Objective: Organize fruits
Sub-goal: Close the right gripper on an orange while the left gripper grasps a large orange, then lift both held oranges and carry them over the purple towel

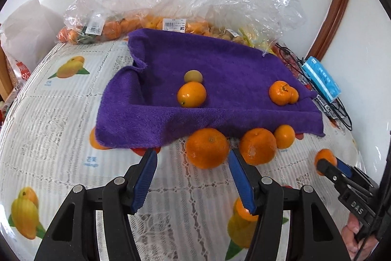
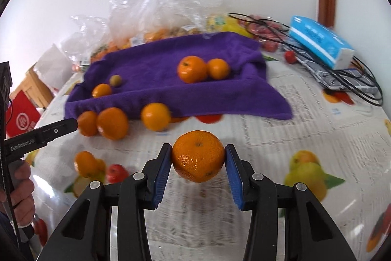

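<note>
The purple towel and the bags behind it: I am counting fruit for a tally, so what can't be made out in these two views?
- Purple towel: its raised front fold hides whatever lies under it, in both views.
- Plastic bags: crinkled film and labels hide the fruit count, left wrist view; blurred in the right.
- Small orange: half hidden behind the mandarin, left wrist view.

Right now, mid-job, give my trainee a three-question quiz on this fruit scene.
1. True or false: the right gripper grips an orange.
2. How many fruits lie on the purple towel?
3. The left gripper is: A) shut on a lemon, B) open, its fingers before a loose orange, C) out of view.

Key: 1 true; 2 four, one small and greenish; 3 B.
</note>
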The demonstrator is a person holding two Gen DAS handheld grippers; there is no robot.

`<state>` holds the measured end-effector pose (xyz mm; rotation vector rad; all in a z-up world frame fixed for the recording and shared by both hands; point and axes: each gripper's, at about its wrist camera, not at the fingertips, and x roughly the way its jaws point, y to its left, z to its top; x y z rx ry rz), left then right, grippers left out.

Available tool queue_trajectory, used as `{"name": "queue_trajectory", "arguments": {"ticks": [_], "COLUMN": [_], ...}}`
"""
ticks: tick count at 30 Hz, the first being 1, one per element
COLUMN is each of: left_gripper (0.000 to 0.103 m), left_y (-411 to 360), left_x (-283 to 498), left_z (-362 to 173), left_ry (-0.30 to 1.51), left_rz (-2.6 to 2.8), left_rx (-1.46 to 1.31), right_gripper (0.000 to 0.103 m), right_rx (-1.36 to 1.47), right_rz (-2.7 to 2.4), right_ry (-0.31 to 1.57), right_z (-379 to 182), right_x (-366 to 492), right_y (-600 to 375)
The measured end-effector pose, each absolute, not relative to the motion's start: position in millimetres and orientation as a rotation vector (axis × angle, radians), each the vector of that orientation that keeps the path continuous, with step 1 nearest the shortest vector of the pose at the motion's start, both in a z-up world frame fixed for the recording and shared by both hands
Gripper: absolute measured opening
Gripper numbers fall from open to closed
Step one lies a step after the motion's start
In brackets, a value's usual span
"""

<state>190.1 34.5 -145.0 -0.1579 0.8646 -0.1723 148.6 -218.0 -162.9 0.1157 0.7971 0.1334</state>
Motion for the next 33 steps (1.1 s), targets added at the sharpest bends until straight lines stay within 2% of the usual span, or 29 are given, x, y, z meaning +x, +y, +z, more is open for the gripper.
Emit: {"name": "queue_trajectory", "arguments": {"ticks": [7,8,11,25,33], "left_gripper": [0.056,0.049,0.040,0.040,0.041], "left_y": [17.2,15.0,8.5,10.5,8.3], "left_x": [206.3,207.1,205.4,206.0,205.9], "left_z": [-158.9,-159.2,-161.4,-162.0,-162.9], "left_ry": [0.891,0.887,0.866,0.865,0.866], "left_rz": [-0.140,-0.143,-0.153,-0.157,-0.146], "left_rx": [-0.113,-0.104,-0.077,-0.087,-0.069], "right_gripper": [0.044,0.044,0.045,0.050,0.053], "right_rx": [0.095,0.094,0.098,0.156,0.094], "right_rz": [0.151,0.155,0.173,0.214,0.205], "right_ry": [0.841,0.842,0.871,0.863,0.869], "right_z": [-174.4,-174.6,-179.3,-181.2,-181.2], "right_x": [159.4,160.8,165.9,165.6,165.5], "right_y": [-221.5,-221.1,-219.5,-223.6,-217.0]}}
